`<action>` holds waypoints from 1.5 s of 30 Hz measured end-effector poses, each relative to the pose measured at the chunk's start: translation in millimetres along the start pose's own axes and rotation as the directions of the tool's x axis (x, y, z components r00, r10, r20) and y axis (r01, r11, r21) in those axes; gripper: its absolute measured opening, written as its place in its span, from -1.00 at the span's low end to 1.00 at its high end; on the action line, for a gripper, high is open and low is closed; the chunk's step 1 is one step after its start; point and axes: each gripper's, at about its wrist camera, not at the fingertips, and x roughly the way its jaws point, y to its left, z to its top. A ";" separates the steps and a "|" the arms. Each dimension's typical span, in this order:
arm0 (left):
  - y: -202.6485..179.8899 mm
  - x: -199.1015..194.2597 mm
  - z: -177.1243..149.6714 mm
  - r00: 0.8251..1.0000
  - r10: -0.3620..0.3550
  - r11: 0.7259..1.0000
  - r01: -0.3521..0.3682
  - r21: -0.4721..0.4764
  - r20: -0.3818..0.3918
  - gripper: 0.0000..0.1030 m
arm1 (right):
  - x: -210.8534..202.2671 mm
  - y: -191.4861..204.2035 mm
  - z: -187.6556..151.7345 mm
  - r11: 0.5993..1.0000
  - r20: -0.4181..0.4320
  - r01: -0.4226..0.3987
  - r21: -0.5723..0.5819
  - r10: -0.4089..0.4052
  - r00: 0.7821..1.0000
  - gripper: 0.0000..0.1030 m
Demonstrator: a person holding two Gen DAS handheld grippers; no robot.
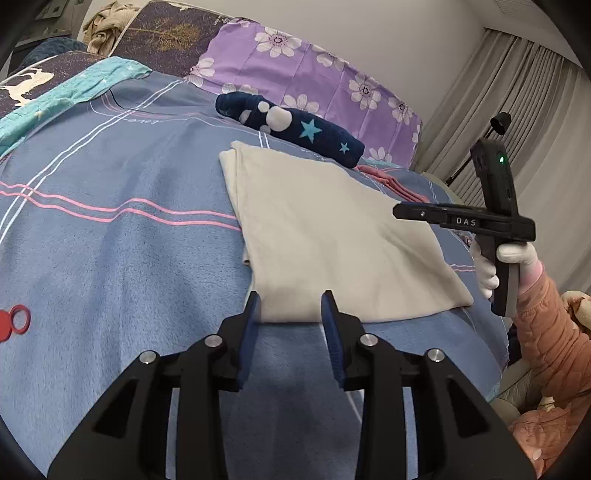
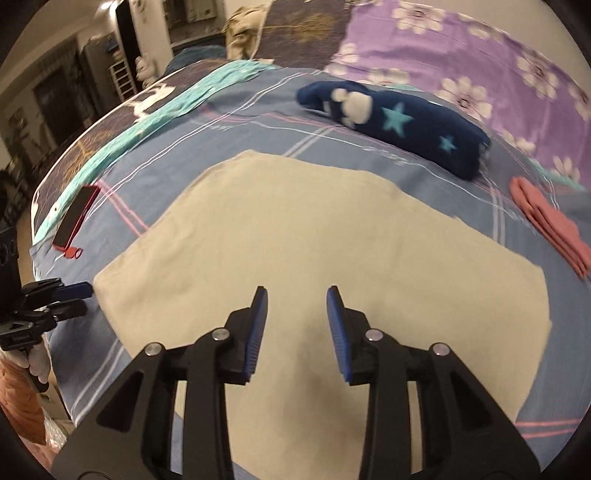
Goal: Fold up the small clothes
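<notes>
You face a bed with a blue striped bedspread (image 1: 110, 236), a purple flowered pillow (image 1: 314, 74) against a plain pale wall (image 1: 388, 33), and beige pleated curtains (image 1: 535, 110) at right.

Left gripper (image 1: 290, 301): jaws parted, nothing between, tilted downward.
Right gripper (image 2: 297, 297): jaws parted, empty, angled down.
Right hand (image 1: 498, 264): white-gloved, gripping handle.
</notes>
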 end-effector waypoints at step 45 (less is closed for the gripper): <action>4.3 22.9 -7.1 0.983 -0.050 0.989 0.073 0.127 -0.176 -0.98 | 165.1 100.2 153.1 0.993 -0.082 -0.103 0.053 0.107 0.991 -1.00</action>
